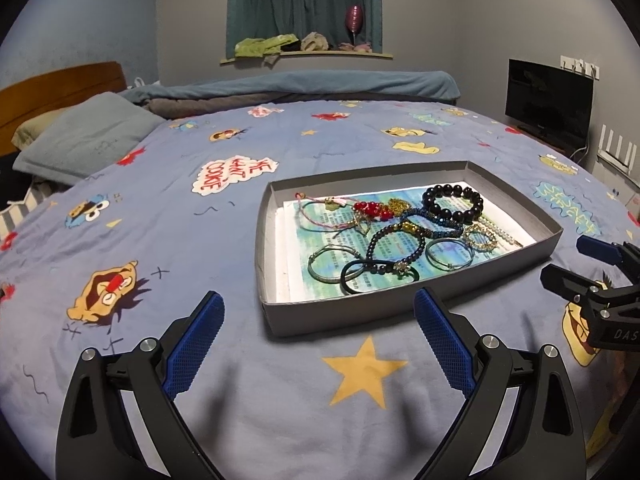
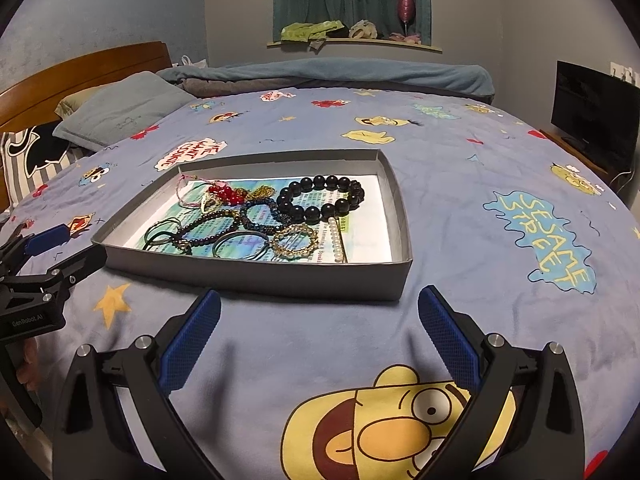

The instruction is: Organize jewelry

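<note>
On the blue cartoon-printed bedspread [image 1: 248, 400], the left gripper [image 1: 318, 344] hovers with its blue-padded fingers spread and empty. The shallow grey cardboard tray [image 1: 280, 312] lies just ahead of them and keeps the tangled bracelets [image 1: 392, 228] together. The right gripper [image 2: 320, 340] is equally spread, empty, short of the tray.

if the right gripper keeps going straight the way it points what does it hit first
Most likely the near wall of the grey box, which lies just ahead of the open right gripper on the bedspread. If it travels above the wall, the bracelets come next; height is unclear.
</note>
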Demonstrator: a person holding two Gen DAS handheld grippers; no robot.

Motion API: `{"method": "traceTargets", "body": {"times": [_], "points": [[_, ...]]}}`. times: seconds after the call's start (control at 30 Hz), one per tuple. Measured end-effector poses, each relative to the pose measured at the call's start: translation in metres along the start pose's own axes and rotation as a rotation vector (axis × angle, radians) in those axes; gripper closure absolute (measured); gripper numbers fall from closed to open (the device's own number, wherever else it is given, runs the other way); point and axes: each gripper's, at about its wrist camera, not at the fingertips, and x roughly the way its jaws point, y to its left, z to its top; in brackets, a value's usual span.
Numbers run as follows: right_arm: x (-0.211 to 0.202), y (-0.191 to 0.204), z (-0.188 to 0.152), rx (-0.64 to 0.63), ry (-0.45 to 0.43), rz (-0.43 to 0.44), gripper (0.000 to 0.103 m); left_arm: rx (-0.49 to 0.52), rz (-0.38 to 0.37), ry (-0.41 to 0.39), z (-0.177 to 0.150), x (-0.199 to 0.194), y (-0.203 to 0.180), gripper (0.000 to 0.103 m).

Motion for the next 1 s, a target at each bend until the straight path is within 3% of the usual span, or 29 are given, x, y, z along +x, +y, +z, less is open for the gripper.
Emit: {"method": "traceTargets", "body": {"times": [1.0], "points": [[-0.0076,-0.0071,-0.0038,0.016,-0.013,-0.007,0.005,0.007,0.032,-0.022,0.0019,-0.0063,-0.0010,0.008]]}}
